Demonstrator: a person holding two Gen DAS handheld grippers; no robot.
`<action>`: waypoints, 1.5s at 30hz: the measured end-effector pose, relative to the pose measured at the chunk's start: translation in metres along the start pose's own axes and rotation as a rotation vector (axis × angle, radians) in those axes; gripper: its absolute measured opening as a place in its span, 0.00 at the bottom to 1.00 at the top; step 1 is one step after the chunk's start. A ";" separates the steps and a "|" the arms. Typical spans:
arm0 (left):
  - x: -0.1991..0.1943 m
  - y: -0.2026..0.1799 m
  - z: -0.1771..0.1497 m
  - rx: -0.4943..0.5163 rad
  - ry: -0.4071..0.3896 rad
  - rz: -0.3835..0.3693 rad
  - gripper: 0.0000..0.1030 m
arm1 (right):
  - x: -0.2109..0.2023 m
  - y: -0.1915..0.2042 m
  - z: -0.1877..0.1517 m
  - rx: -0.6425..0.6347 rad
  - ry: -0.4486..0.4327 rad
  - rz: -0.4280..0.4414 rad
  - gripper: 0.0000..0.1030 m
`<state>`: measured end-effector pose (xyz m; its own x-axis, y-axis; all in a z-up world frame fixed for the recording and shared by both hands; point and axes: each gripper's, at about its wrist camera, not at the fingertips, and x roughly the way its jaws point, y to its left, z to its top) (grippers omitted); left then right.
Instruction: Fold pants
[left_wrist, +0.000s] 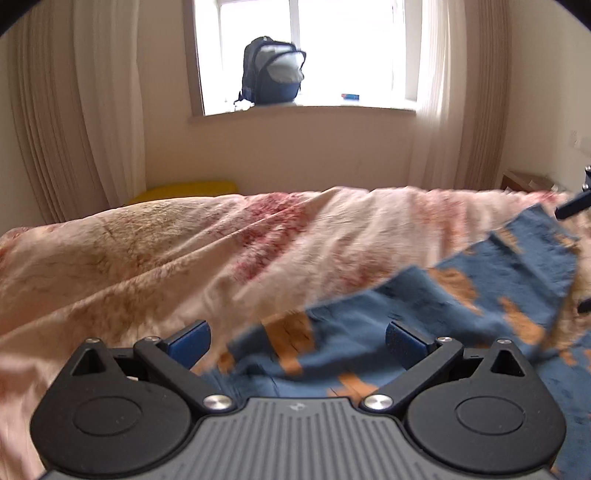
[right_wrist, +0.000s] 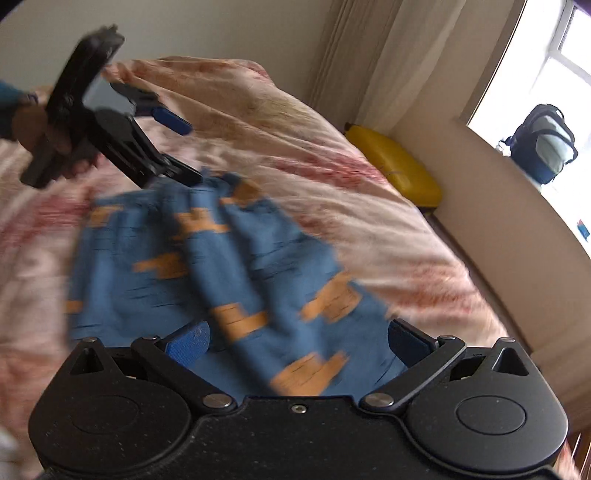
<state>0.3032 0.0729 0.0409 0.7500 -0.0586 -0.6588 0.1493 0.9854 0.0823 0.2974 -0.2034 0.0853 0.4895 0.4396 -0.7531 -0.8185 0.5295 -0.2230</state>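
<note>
Blue pants (right_wrist: 221, 258) with orange block patterns lie spread and rumpled on the bed; they also show at the lower right of the left wrist view as blue pants (left_wrist: 443, 306). My right gripper (right_wrist: 297, 343) is open just above the near part of the pants, with cloth showing between its blue pads. Held by a hand (right_wrist: 55, 140), my left gripper (right_wrist: 181, 147) stands open at the pants' far edge, its lower finger right at the cloth. In its own view the left gripper (left_wrist: 299, 343) is open over the pants' edge. Both views are motion-blurred.
A pink and cream fleece blanket (left_wrist: 166, 258) covers the bed. A yellow cushion (right_wrist: 395, 166) lies between bed and wall. A dark backpack (left_wrist: 271, 70) stands on the windowsill, with curtains (left_wrist: 92, 110) on both sides. A wooden nightstand (left_wrist: 524, 181) is at the far right.
</note>
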 end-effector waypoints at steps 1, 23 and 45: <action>0.013 0.004 0.004 0.022 0.024 -0.002 1.00 | 0.016 -0.012 -0.004 0.013 -0.006 -0.017 1.00; 0.109 0.057 0.008 0.107 0.347 -0.276 0.49 | 0.159 -0.118 -0.022 0.164 0.031 0.150 0.47; 0.046 0.042 0.055 0.212 0.052 0.003 0.02 | 0.122 -0.107 0.016 0.176 -0.246 -0.265 0.00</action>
<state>0.3794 0.1027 0.0551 0.7171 -0.0421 -0.6957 0.2833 0.9296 0.2358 0.4494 -0.1949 0.0276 0.7514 0.4210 -0.5081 -0.6011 0.7543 -0.2641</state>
